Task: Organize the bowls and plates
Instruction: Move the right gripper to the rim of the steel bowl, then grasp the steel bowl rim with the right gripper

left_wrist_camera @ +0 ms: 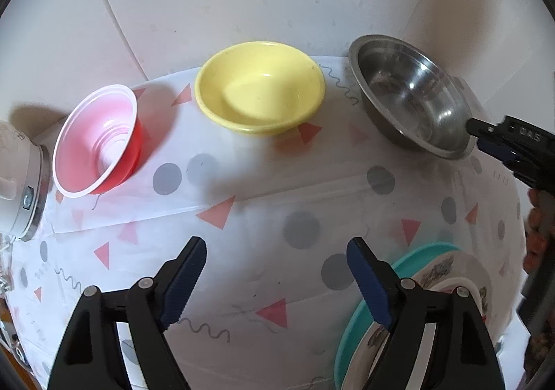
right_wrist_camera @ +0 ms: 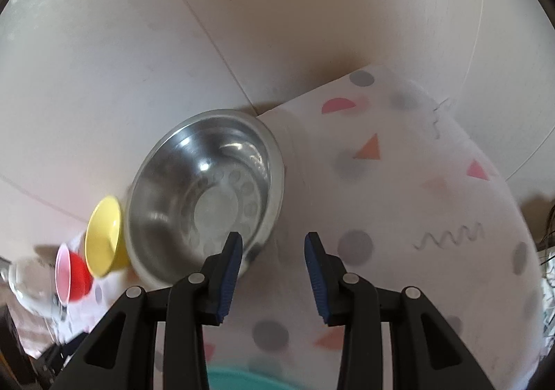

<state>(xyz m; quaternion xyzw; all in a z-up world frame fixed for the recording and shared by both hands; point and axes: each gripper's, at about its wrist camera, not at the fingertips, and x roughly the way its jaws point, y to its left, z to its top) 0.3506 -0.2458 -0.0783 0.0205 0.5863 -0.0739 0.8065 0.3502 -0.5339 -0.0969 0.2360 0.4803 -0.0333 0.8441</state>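
From the left wrist view: left gripper hanging wide open over the patterned cloth on the desk, nothing between its blue pads. Along the far edge of the cloth, three bowls in a row, each apart from the next: red plastic bowl at left, yellow bowl in the middle, steel bowl at right. At lower right, partly behind the gripper's finger, a teal plate with a white printed plate stacked on top. Right gripper entering from the right edge, tip just beside the steel bowl's near rim, perhaps touching, though hard to tell at this angle. From the right wrist view: right gripper partly open and empty, left pad overlapping the steel bowl's near rim, not clamped on it. Further left, yellow bowl, then red plastic bowl, somewhat blurred. Teal plate as a sliver at the bottom edge.
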